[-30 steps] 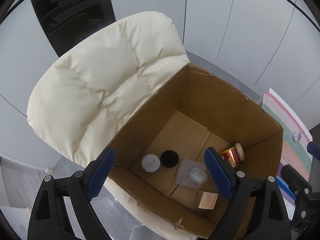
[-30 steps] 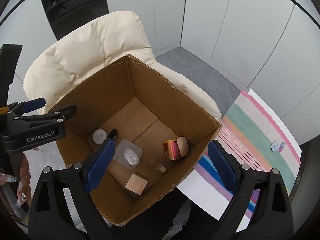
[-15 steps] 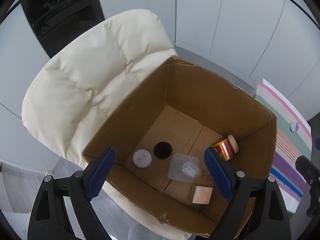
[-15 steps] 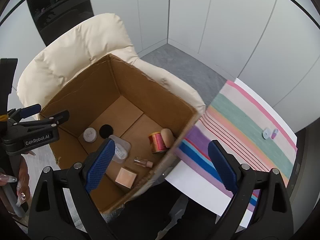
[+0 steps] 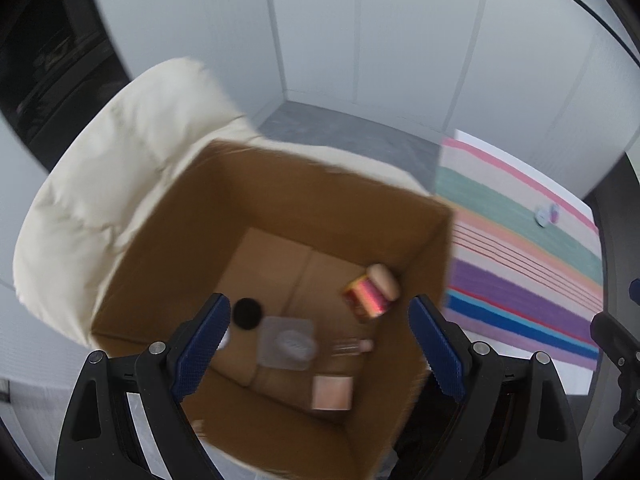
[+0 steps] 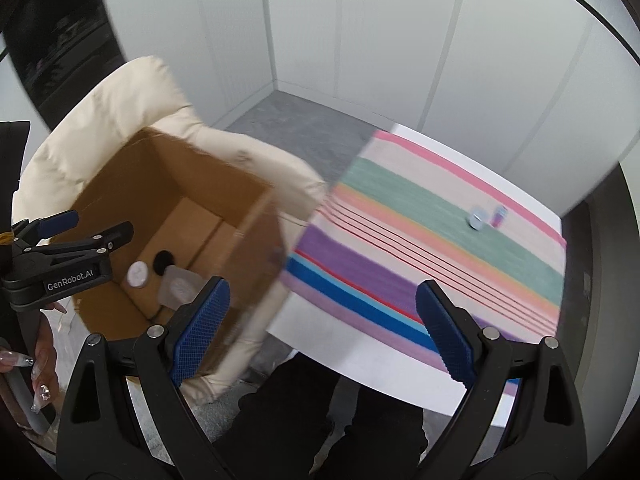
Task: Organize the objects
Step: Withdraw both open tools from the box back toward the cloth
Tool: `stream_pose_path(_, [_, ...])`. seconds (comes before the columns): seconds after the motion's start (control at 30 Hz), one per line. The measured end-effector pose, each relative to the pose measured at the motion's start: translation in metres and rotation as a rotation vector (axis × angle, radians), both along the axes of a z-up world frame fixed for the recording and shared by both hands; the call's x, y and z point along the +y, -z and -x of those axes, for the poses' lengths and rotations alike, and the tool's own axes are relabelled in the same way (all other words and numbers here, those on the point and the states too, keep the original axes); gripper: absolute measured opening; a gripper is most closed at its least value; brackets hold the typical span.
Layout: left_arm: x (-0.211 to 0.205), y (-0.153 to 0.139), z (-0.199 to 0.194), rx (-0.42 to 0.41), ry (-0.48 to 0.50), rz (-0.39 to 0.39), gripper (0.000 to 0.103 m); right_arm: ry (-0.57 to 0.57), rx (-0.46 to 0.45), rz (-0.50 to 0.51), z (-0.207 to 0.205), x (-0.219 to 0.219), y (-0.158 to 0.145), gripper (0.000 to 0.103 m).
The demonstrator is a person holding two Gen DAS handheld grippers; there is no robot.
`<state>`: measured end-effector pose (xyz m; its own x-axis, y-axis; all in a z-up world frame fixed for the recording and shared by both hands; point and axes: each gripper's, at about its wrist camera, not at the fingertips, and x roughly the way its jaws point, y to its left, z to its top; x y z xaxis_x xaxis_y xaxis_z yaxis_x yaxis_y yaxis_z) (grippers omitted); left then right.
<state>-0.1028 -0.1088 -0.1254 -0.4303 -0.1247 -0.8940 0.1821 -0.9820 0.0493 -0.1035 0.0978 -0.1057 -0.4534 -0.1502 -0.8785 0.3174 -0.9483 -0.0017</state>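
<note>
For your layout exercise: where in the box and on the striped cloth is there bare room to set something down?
Box: far floor beyond the black disc and spool is bare; the near floor is crowded. Cloth: bare except two small things near its far edge.

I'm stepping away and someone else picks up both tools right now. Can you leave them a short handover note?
Left tool: open, empty, over the brown cardboard box on the cream padded chair.
Right tool: open, empty, over the near edge of the striped cloth.
Done: copper-pink spool, black disc, clear packet, tan cube lie in the box.
Left: two small pieces on the cloth.
</note>
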Motion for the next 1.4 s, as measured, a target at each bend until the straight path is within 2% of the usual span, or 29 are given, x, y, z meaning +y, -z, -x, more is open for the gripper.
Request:
stream_pose_path(0.4, [0.127, -0.001, 0.030, -0.005, 0.212, 0.009, 0.092, 0.222, -0.017, 0.014, -0.002, 0.132, 0.002, 0.096])
stream_pose_path(0.8, [0.218, 0.015, 0.048, -0.031, 0.336, 0.009, 0.092, 0.375, -0.032, 0.035, -0.012, 0.234, 0.011, 0.096])
stream_pose_path(1.1, [0.269, 0.044, 0.065, -0.026, 0.396, 0.025, 0.092, 0.416, -0.072, 0.043, -0.001, 0.286, 0.047, 0.096])
stream_pose_path(1.27, [0.297, 0.076, 0.085, -0.036, 0.445, 0.053, 0.092, 0.450, -0.115, 0.090, 0.026, 0.316, 0.082, 0.096])
stream_pose_path(1.4, [0.314, 0.107, 0.116, -0.040, 0.440, 0.051, 0.092, 0.465, -0.123, 0.089, 0.052, 0.332, 0.110, 0.096])
